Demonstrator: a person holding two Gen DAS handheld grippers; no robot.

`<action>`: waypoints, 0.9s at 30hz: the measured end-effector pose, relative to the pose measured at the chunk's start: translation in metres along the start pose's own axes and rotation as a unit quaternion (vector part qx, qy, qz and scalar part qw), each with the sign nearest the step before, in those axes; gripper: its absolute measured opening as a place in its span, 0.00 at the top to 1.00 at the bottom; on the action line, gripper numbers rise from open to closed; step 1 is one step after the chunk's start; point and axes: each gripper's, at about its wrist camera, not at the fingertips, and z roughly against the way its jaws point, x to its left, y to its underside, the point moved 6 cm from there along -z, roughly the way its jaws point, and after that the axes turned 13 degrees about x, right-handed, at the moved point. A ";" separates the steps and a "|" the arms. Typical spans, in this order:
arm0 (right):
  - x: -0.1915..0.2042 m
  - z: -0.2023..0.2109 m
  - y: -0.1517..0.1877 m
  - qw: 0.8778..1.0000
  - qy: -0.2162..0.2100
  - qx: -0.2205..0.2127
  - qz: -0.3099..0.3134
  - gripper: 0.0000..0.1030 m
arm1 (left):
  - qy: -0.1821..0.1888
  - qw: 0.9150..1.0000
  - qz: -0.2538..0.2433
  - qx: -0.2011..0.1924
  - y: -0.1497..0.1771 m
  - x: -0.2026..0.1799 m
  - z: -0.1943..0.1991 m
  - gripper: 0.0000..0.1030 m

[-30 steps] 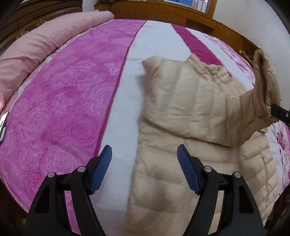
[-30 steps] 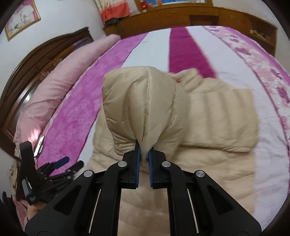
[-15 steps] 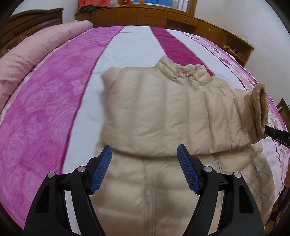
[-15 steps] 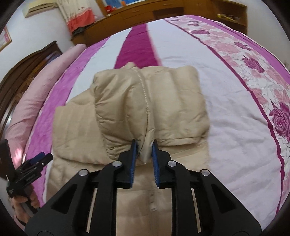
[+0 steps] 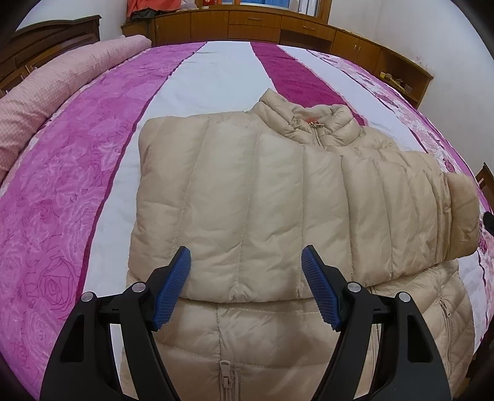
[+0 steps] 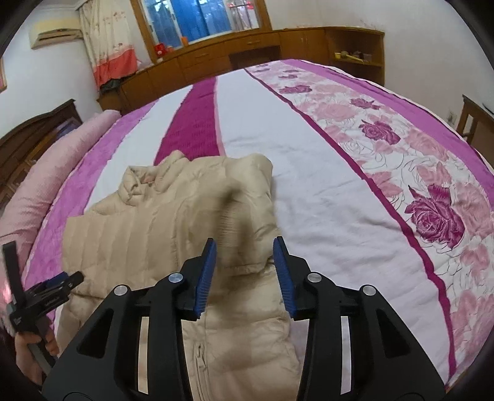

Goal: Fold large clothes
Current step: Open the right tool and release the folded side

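Your beige down jacket point(image 5: 247, 191) lies flat on the bed point(image 5: 77, 154), zip side up, collar point(image 5: 311, 123) toward the far cabinets point(image 5: 278, 24) and hem toward you. 1 sleeve point(image 5: 355, 209) is folded across the chest, running from the left shoulder to the right edge of the body, with its cuff point(image 5: 463, 216) resting at that right edge.

Left gripper point(image 5: 246, 287): your jaws stand wide apart with nothing between the blue pads point(image 5: 173, 290). They hover above the lower edge of the folded sleeve, near the middle of the jacket — the front zip point(image 5: 227, 379) runs down just below them. Whether the tips touch the fabric cannot be told from this view.

Right gripper point(image 6: 244, 274): your jaws are opening, and the pads point(image 6: 205, 277) flank the sleeve's cuff end point(image 6: 240, 216) without pressing on it. The cuff is motion-blurred, so it seems to be dropping free onto the jacket's right side, though that is uncertain. A pocket zip point(image 6: 199, 357) shows below the gripper.

In the right wrist view, the left gripper point(image 6: 66, 279) appears at the far left edge, held in your hand point(image 6: 27, 357), beside the jacket's left side. A pink bolster point(image 5: 55, 83) lies along the bed's left side, well apart from the jacket — 2 white stripes and a dark magenta band of the cover pass under the collar.
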 end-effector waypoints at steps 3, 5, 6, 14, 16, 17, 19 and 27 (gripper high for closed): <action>0.008 0.005 0.003 1.000 -0.016 0.000 0.024 0.59 | -0.002 1.000 0.002 -0.005 -0.002 0.001 -0.002 0.30; 0.013 -0.001 0.004 0.999 -0.027 0.007 0.037 0.58 | -0.010 1.000 0.003 0.000 -0.005 0.002 -0.009 0.30; 0.015 -0.010 0.004 0.999 -0.028 0.014 0.042 0.58 | -0.016 1.000 0.005 0.004 -0.005 0.004 -0.014 0.30; 0.000 -0.081 0.000 0.998 -0.006 0.059 0.023 0.58 | -0.026 1.000 0.014 0.006 -0.011 0.009 -0.029 0.30; -0.004 -0.085 -0.001 0.998 -0.005 0.056 0.019 0.58 | -0.027 1.000 0.014 0.006 -0.011 0.008 -0.031 0.30; -0.005 -0.086 -0.001 0.998 -0.006 0.056 0.018 0.57 | -0.027 1.000 0.014 0.006 -0.010 0.008 -0.030 0.30; -0.006 -0.082 0.000 0.998 -0.010 0.053 0.016 0.57 | -0.027 1.000 0.011 0.007 -0.009 0.008 -0.027 0.30; -0.008 -0.038 0.019 0.998 -0.042 0.046 0.004 0.41 | -0.021 1.000 0.009 0.007 0.014 0.015 0.007 0.30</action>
